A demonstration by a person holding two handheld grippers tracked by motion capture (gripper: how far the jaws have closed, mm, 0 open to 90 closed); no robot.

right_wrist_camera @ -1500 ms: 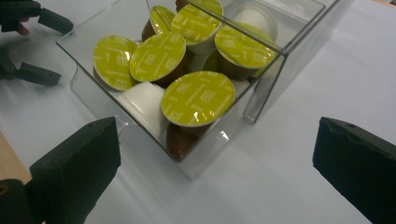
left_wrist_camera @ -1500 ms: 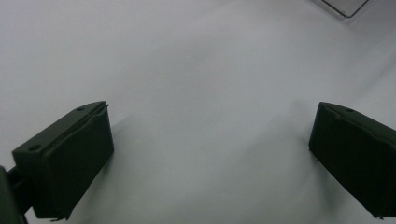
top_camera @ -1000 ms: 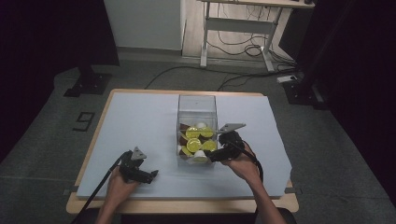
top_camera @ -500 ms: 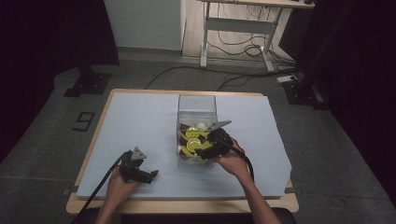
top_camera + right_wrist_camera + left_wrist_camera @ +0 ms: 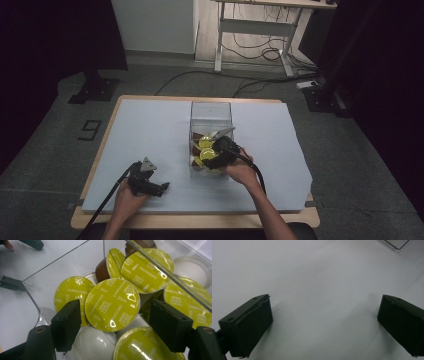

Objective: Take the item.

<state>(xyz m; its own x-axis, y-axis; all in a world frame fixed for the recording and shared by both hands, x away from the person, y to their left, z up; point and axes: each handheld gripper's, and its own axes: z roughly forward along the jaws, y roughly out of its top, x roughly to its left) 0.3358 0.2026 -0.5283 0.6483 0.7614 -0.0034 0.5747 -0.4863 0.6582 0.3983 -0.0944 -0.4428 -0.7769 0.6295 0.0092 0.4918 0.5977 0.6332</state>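
A clear plastic box (image 5: 211,111) stands mid-table and holds several coffee capsules (image 5: 204,145) with yellow-green foil lids, plus some white and brown ones. My right gripper (image 5: 209,158) reaches into the box from its near right side. In the right gripper view it (image 5: 117,322) is open, its jaws on either side of a yellow "Cappuccino" capsule (image 5: 112,305); the left jaw is close to the rim and a gap remains at the right jaw. My left gripper (image 5: 161,188) rests low on the table's near left, open (image 5: 324,322), with bare white surface between its jaws.
The white sheet (image 5: 150,130) covers the wooden table (image 5: 200,221). White capsules (image 5: 95,342) lie under the yellow ones and a brown one (image 5: 101,270) is tilted at the back. The box's corner (image 5: 397,243) shows far off in the left gripper view.
My right gripper has moved left from beside the box and dipped into it, over the capsules. The left gripper has stayed put.
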